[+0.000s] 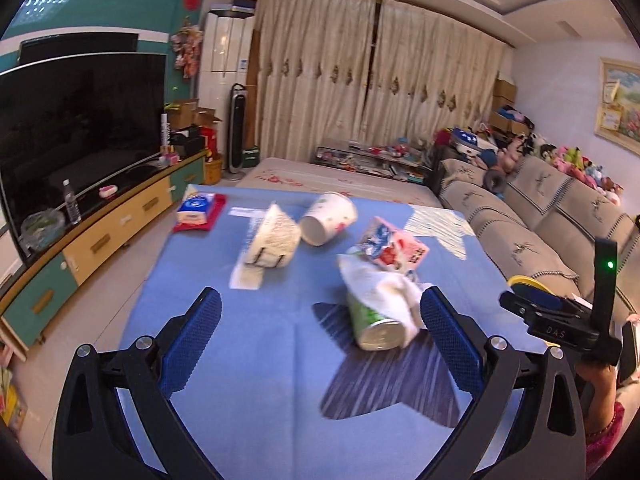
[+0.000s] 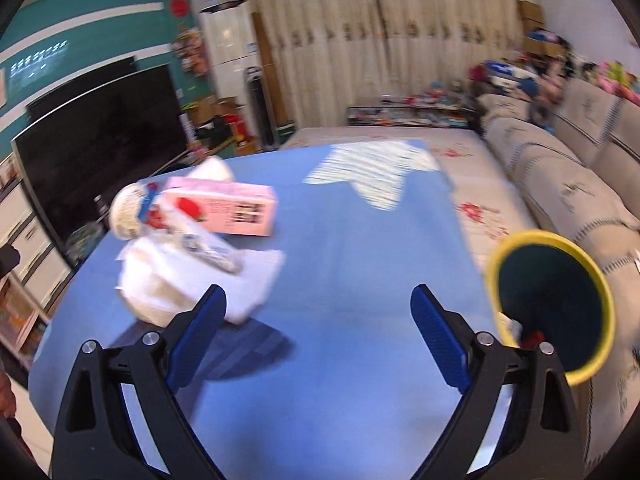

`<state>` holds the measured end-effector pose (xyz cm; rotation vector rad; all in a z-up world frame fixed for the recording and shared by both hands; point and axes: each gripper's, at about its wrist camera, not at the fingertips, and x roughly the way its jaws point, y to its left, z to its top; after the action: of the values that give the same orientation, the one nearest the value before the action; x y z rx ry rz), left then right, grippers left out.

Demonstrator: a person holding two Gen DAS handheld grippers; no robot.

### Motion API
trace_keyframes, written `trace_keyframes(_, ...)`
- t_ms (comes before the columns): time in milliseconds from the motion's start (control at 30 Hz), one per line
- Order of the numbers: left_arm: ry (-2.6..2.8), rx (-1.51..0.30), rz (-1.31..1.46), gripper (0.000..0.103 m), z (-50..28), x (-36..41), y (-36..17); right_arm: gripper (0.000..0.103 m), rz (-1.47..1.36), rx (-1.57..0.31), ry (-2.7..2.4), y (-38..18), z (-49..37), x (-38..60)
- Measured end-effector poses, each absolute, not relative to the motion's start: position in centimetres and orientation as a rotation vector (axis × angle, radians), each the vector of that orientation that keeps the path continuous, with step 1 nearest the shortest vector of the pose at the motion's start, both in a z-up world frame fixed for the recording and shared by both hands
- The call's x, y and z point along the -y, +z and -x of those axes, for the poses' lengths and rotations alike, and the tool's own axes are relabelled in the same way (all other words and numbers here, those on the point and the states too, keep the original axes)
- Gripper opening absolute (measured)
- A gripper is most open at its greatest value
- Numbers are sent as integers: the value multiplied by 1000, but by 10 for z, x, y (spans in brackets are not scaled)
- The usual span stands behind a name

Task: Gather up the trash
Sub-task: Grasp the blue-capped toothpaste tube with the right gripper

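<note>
We hold both the left gripper (image 1: 320, 324) and the right gripper (image 2: 318, 330) released over the bench (image 1: 248, 344). The trash lies mid-bench: green can (image 1: 374, 322), tissue (image 1: 380, 280), pink carton (image 2: 228, 210). The yellow-rimmed bin (image 2: 550, 306) waits off the right edge, probably for easy dropping.

Matt blue cloth (image 1: 256, 344); crumpled white paper tissue (image 1: 384, 284); glossy pink carton (image 2: 224, 208).
</note>
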<state>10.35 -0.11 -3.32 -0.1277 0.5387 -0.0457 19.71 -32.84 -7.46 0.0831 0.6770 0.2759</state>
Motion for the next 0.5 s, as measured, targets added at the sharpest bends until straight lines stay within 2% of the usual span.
trace_keyframes(133, -34, -534, 138, 98, -100, -13, -38, 81, -45, -693, 393, -65, -216, 283)
trace_keyframes(500, -41, -547, 164, 98, -102, -28, -45, 81, 103, -719, 410, -64, -253, 212)
